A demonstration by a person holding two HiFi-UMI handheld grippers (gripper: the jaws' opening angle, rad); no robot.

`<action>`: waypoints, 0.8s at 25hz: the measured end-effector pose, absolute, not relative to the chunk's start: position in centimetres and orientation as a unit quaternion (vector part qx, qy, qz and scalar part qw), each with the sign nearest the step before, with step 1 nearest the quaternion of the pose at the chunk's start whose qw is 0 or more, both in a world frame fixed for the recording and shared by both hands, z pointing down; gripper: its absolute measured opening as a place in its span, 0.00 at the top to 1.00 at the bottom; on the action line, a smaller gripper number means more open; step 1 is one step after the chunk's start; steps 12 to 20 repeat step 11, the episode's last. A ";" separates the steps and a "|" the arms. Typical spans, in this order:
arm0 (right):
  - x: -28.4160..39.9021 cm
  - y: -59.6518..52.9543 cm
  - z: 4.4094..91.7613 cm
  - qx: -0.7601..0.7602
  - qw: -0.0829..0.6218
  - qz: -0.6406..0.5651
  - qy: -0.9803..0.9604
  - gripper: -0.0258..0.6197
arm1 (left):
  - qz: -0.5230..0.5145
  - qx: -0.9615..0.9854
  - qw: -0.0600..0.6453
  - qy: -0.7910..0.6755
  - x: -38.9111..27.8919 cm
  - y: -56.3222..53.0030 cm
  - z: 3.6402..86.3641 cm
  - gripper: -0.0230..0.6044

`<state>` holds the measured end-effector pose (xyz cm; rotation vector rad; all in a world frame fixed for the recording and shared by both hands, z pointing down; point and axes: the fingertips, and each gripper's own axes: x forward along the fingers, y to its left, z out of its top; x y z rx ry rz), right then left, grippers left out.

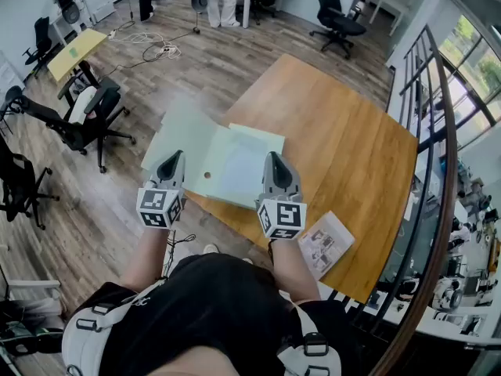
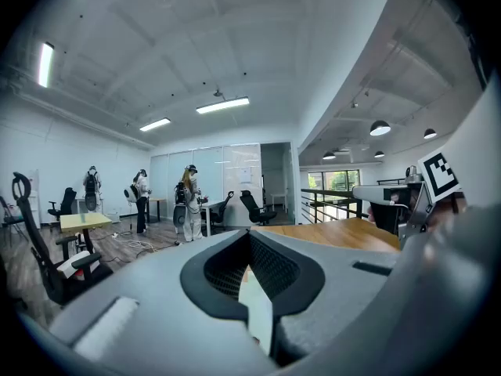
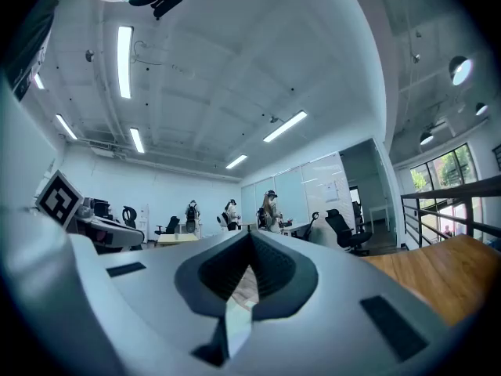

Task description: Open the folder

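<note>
Right now both of my tongs are clamped tight, each pinching a near edge of the folder (image 1: 205, 157). My left gripper (image 1: 172, 160) has the left leaf, and its own view shows a thin pale sheet edge nipped in the slit of the closed jaws. My right gripper (image 1: 275, 160) has the right leaf, with the same pale sliver between its pressed jaws.

The folder is pale mint green and lies spread open like a book, with two broad leaves fanning away from me. The right half looks paler, almost white, with a greener strip along its far edge. It sits over the near left corner of the wooden table (image 1: 352, 131), and the left leaf reaches out past the edge above the floor. I cannot tell whether it touches the tabletop. A printed leaflet (image 1: 326, 244) lies on the table to my right.
</note>
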<state>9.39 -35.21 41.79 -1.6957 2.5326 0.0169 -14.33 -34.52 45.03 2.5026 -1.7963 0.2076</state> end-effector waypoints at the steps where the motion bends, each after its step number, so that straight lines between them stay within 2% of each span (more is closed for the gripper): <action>1: 9.4 -35.2 41.9 -0.557 0.045 0.006 0.830 0.95 | 0.068 0.810 0.029 -0.581 -14.3 -34.5 45.1 0.96; 20: 10.0 -34.8 42.6 -0.558 0.038 -0.002 0.829 0.95 | 0.069 0.812 0.037 -0.578 -14.0 -34.3 45.4 0.96</action>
